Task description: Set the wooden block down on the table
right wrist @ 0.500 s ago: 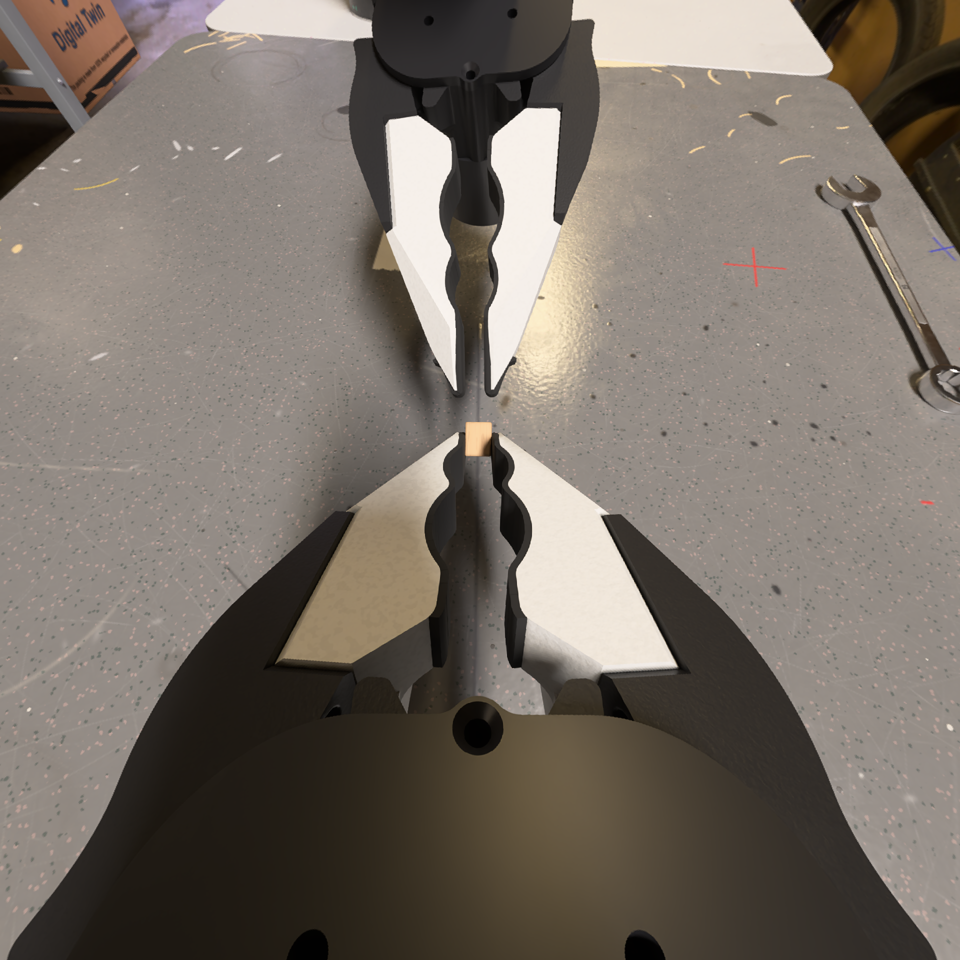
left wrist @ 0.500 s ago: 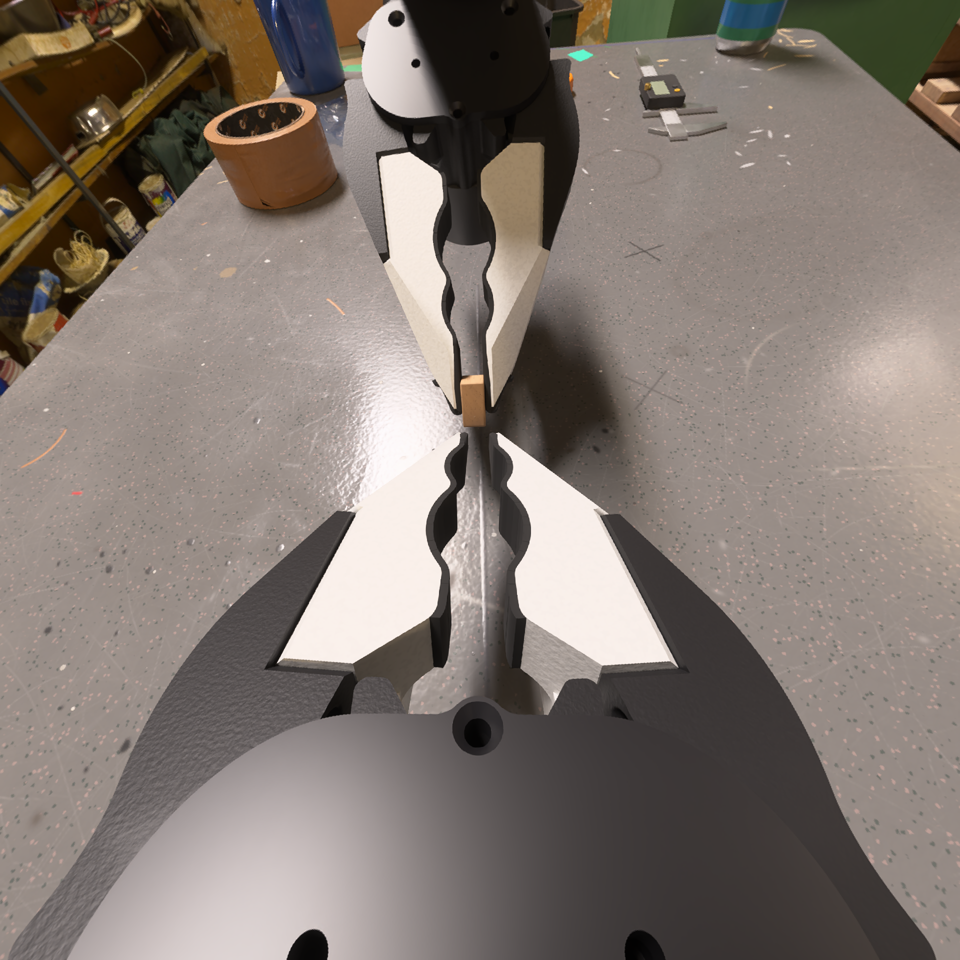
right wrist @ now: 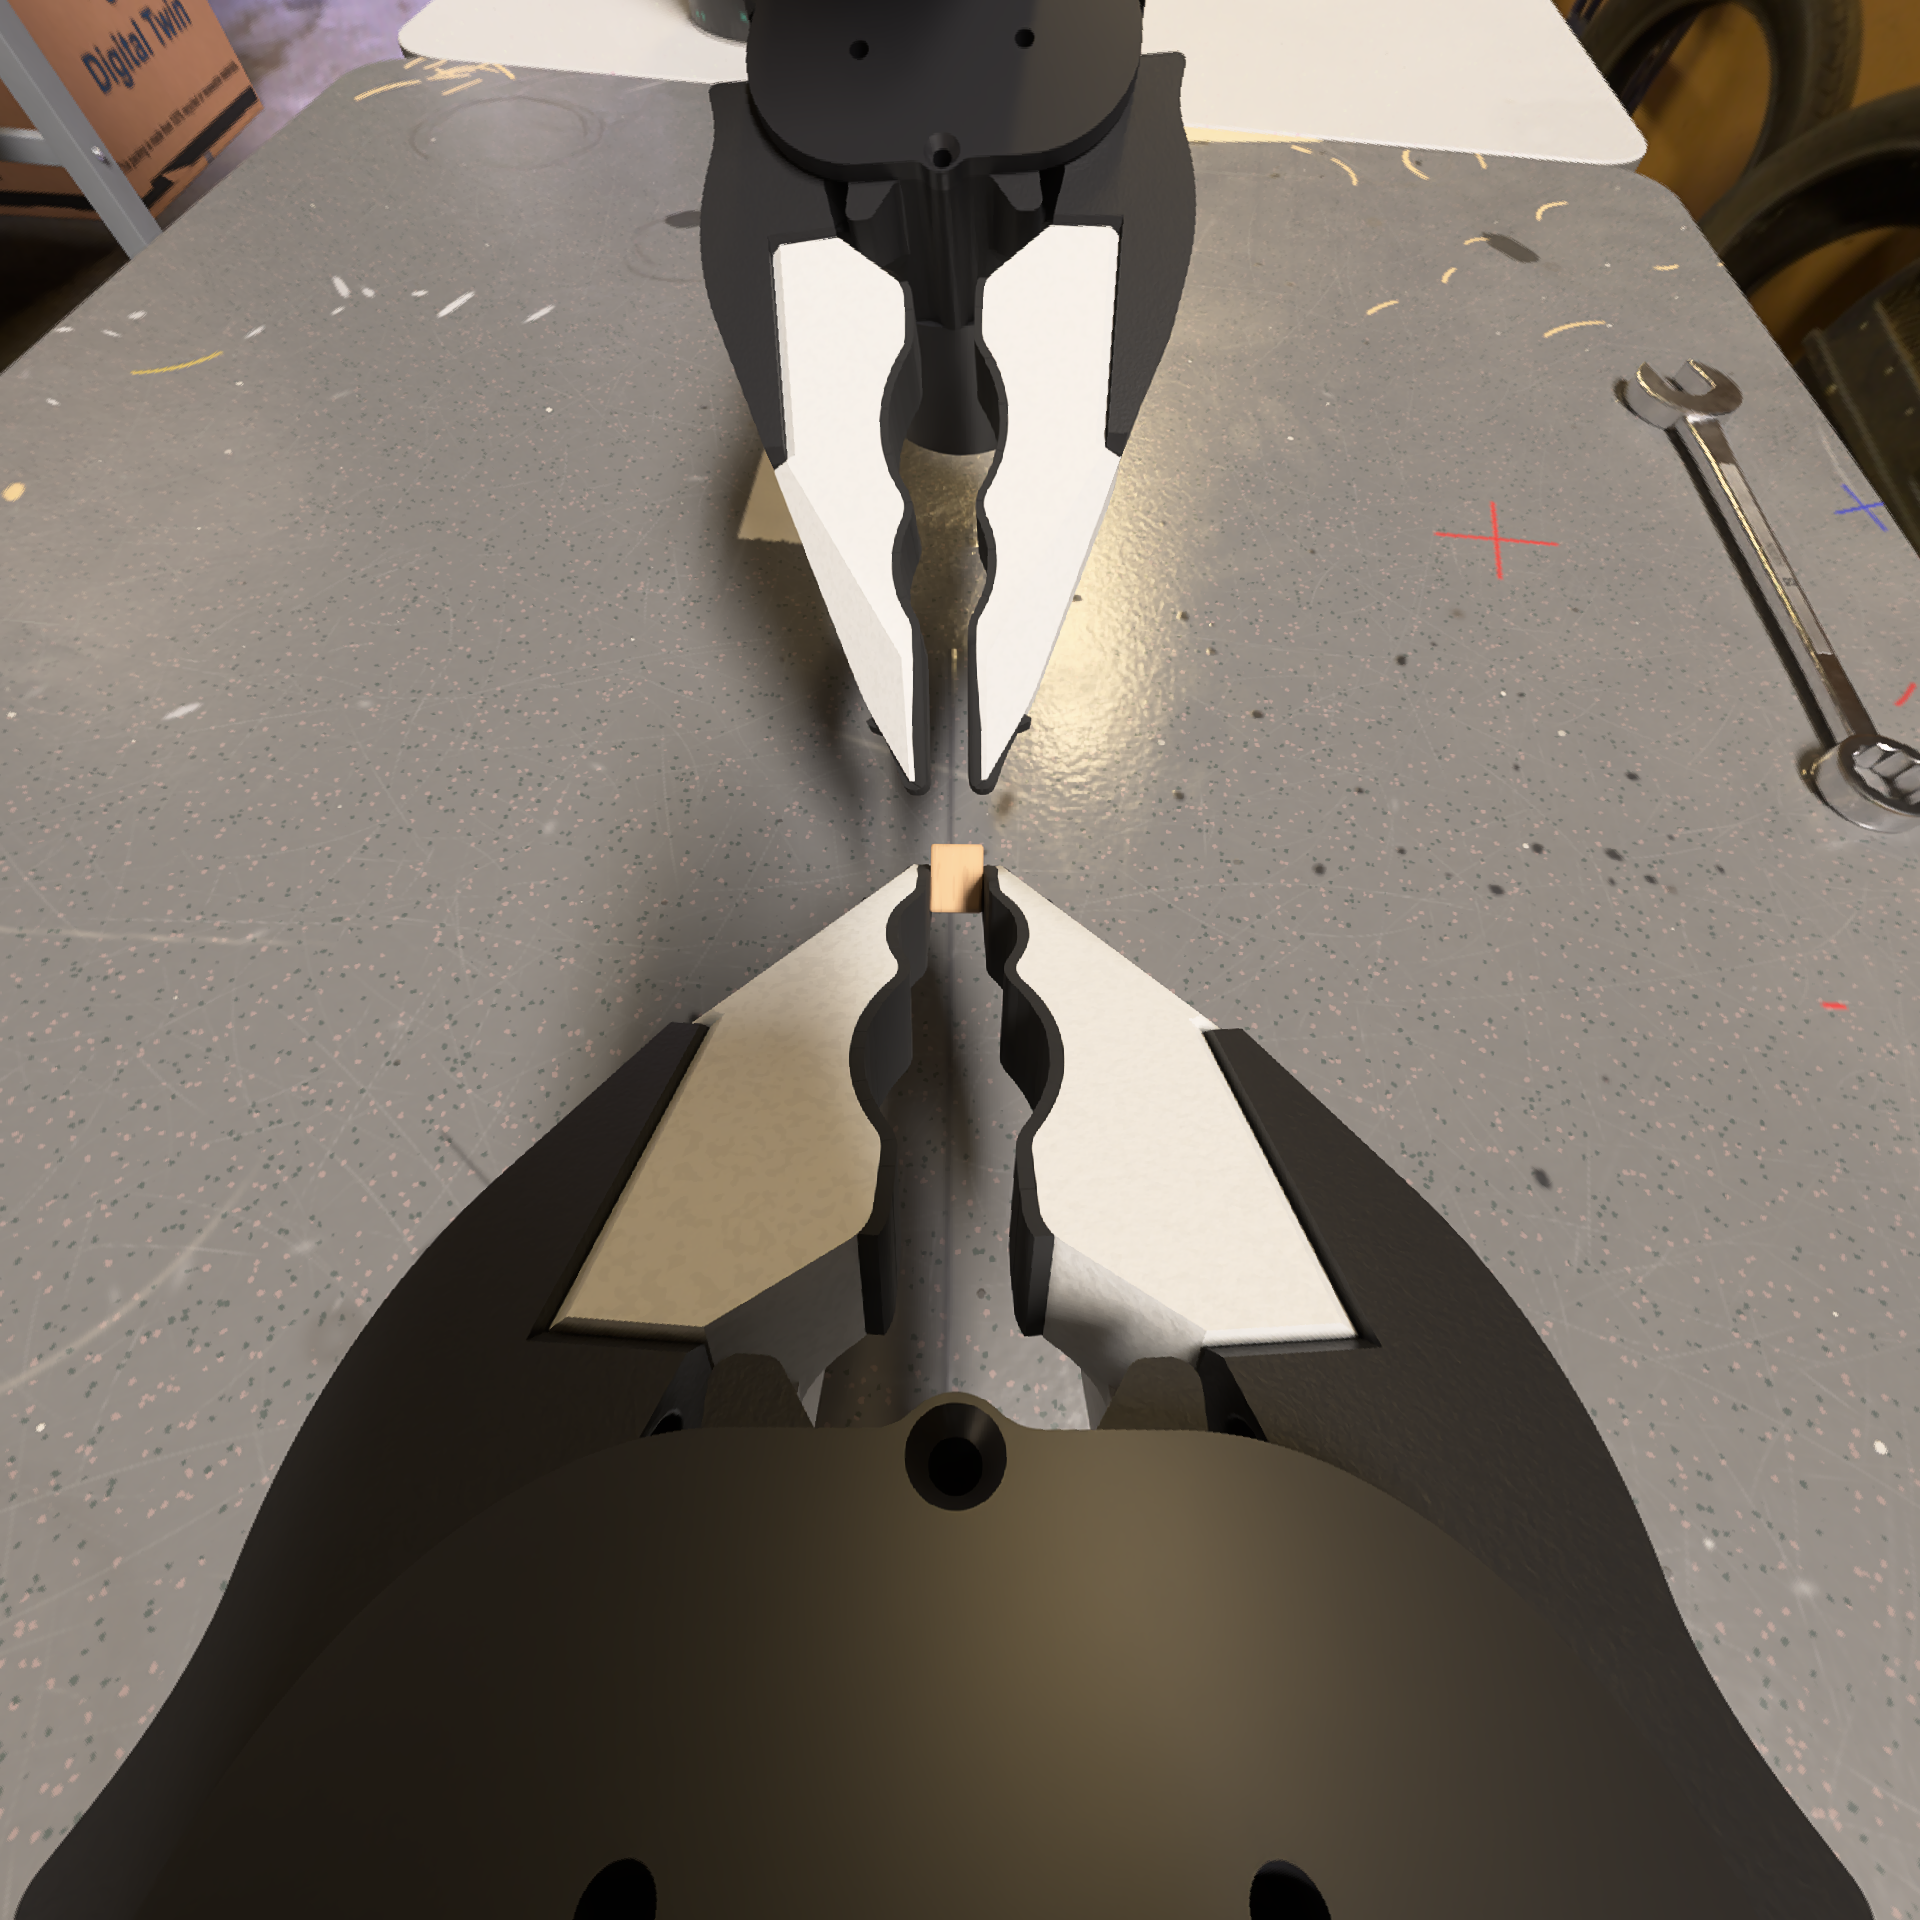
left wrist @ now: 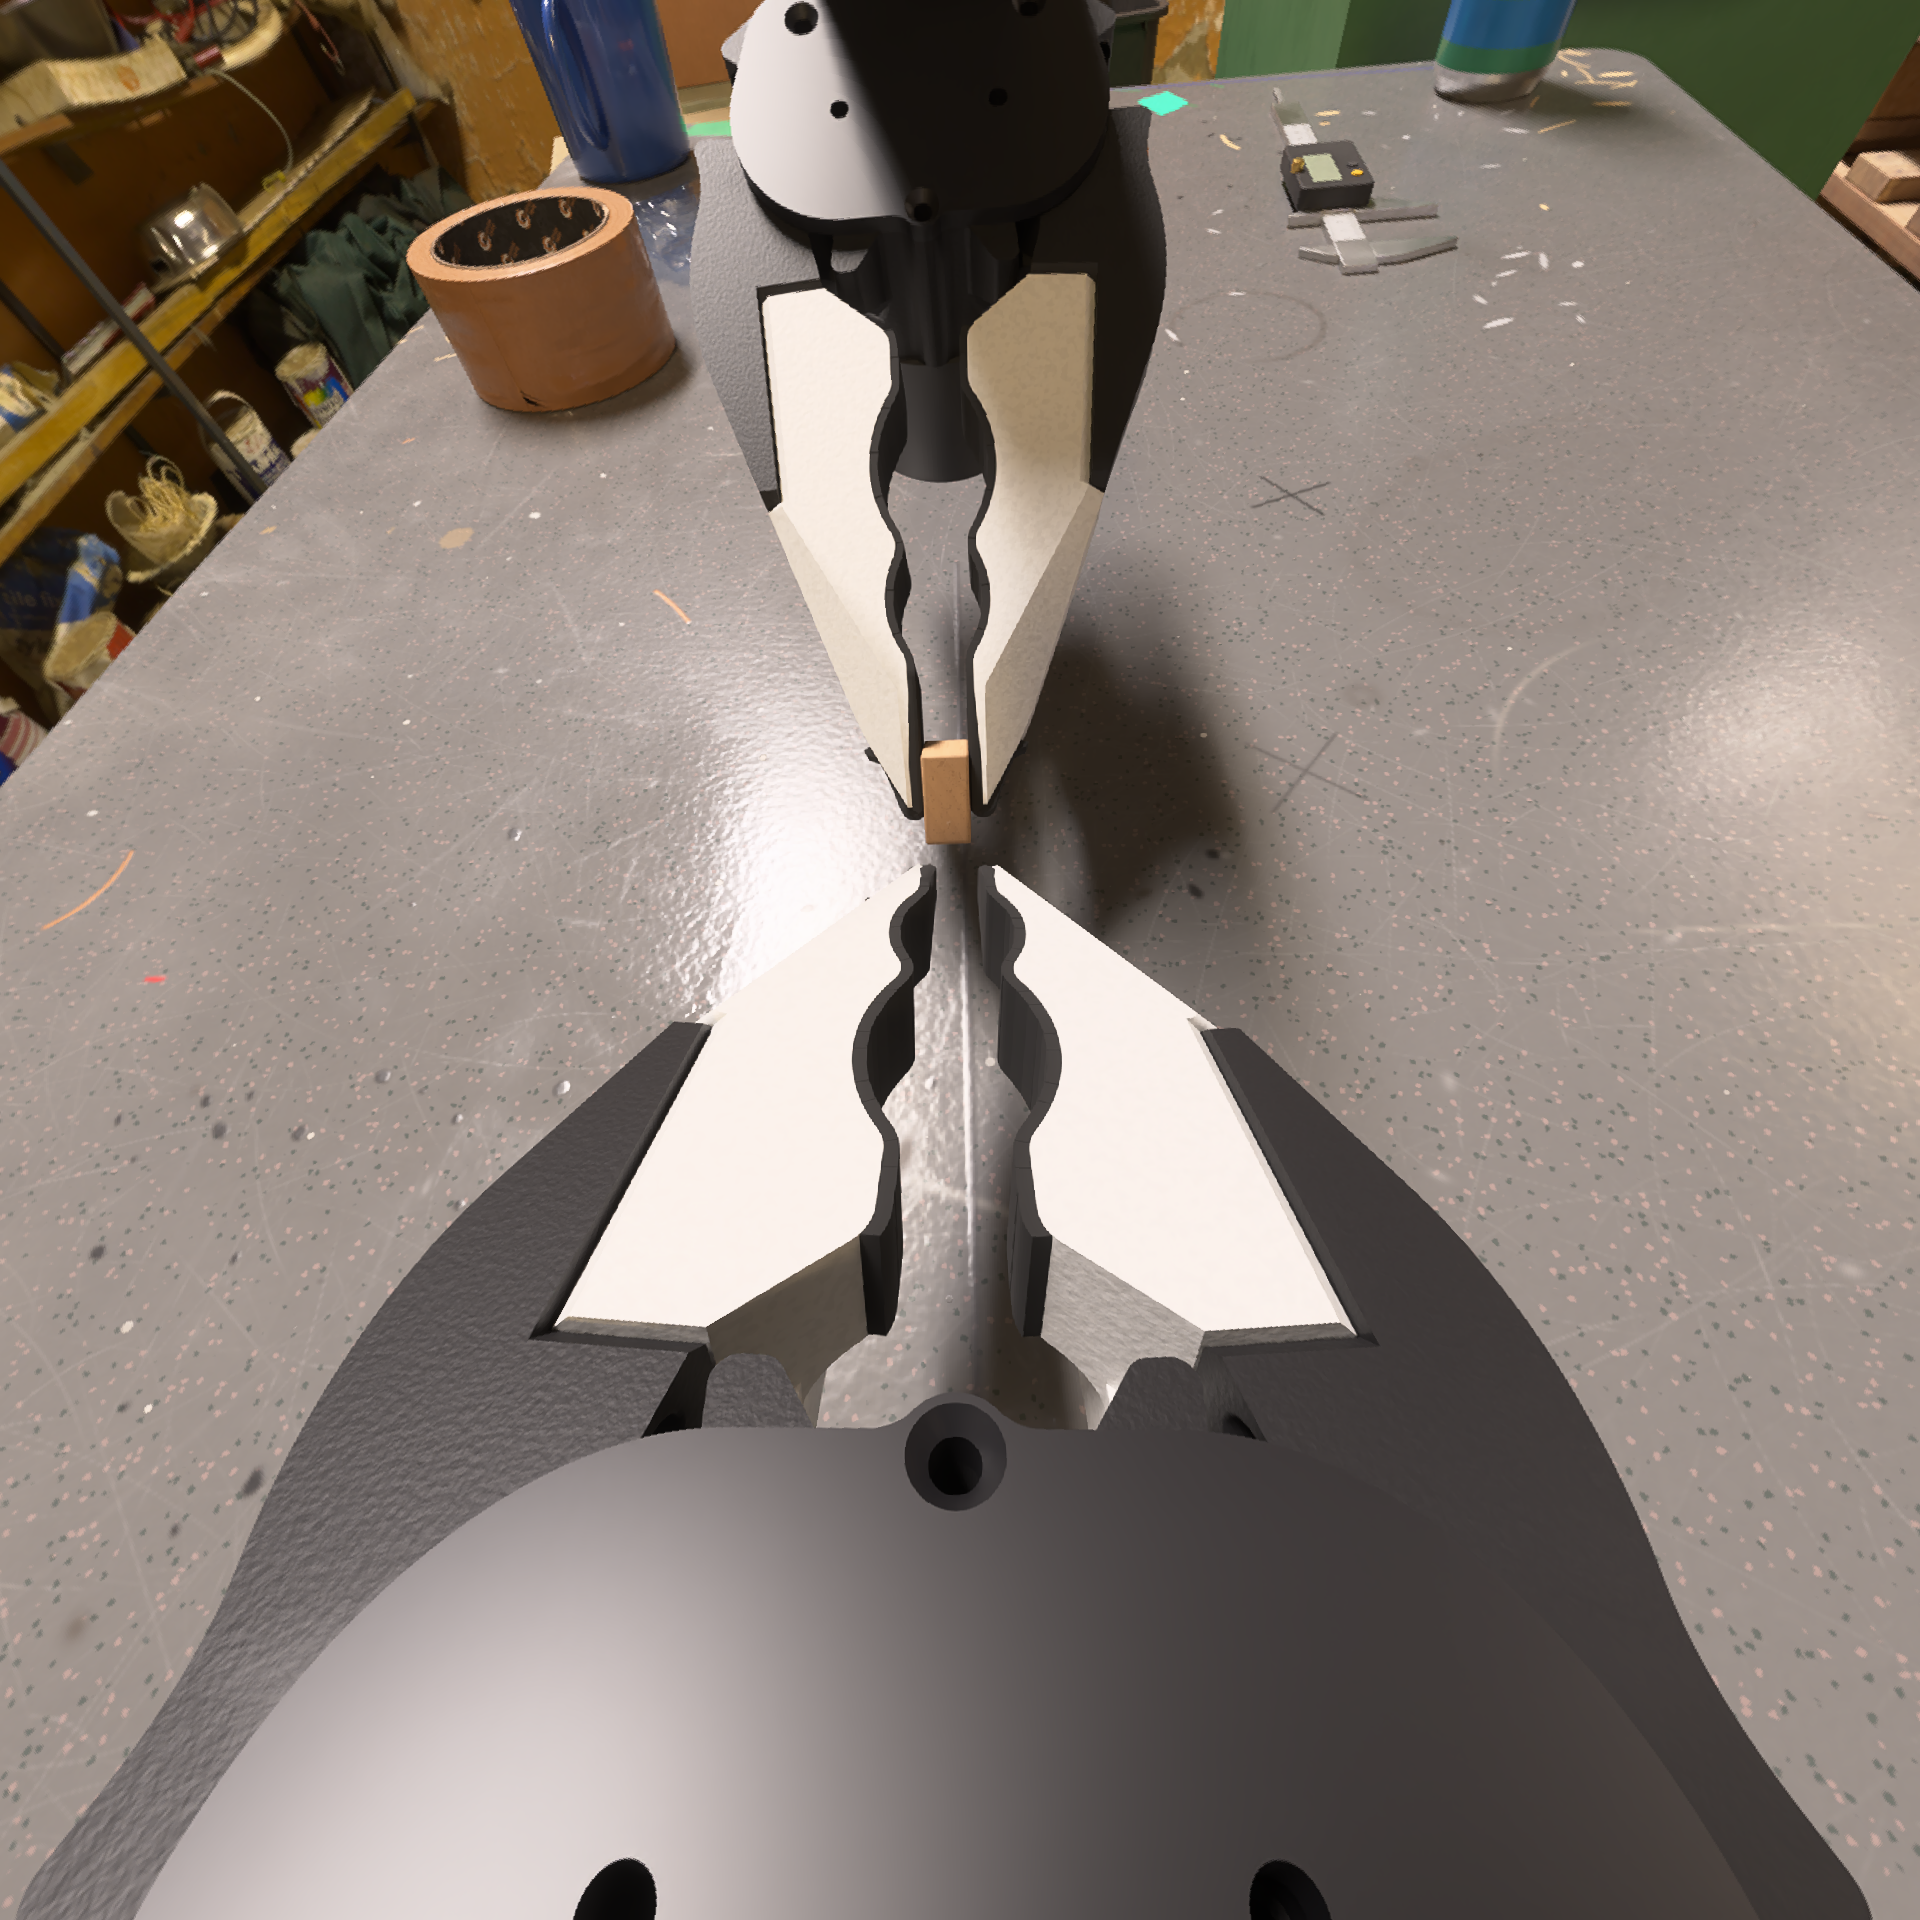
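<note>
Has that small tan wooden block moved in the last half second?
No. The small tan wooden block sits where it was, no nearer to or farther from the silver wrench.

Wooden block (right wrist: 956, 878) mostly hidden between right gripper (right wrist: 954, 883) fingertips; blue jug (left wrist: 608, 83) and wrench (right wrist: 1787, 592) cut by frame edges; shelf clutter (left wrist: 156, 343) indistinct.

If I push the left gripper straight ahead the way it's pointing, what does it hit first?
Most likely the wooden block, pinched at the tips of the right gripper directly ahead. The left gripper sits close in front of it, fingers slightly apart; the exact gap is hard to judge.
</note>
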Action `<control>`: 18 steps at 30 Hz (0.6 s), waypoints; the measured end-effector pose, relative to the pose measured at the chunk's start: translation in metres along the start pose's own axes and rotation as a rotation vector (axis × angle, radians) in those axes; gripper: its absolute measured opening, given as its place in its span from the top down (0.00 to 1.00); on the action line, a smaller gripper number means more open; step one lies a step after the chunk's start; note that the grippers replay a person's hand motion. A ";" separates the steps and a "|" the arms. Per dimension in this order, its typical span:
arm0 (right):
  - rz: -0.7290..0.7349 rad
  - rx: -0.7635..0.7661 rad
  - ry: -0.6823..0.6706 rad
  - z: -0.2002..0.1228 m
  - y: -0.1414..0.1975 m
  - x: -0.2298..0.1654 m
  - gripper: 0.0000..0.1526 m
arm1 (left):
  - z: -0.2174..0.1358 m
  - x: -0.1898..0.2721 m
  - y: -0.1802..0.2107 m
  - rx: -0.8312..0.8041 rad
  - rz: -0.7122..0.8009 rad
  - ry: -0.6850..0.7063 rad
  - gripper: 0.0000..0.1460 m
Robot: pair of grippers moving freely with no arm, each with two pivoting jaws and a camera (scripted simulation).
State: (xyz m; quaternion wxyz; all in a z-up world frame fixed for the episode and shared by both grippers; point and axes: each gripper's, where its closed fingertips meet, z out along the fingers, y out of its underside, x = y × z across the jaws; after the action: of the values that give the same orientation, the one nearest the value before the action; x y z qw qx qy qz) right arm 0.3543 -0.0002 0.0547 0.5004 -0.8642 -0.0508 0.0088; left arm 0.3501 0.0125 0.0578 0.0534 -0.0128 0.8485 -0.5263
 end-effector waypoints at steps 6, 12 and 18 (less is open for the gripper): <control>0.005 -0.005 0.000 0.001 0.001 0.001 0.94 | 0.000 -0.001 0.000 -0.002 0.009 -0.008 0.95; 0.010 0.008 0.023 0.001 0.000 0.004 0.94 | -0.001 -0.004 0.000 0.002 -0.003 -0.019 0.95; 0.005 0.007 0.032 0.001 0.000 0.005 0.94 | -0.002 -0.005 0.000 -0.001 -0.008 -0.019 0.95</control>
State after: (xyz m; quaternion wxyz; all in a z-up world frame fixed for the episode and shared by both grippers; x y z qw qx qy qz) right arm 0.3597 0.0010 0.0541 0.5042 -0.8626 -0.0407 -0.0039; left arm 0.3547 0.0145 0.0585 0.0592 -0.0212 0.8481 -0.5261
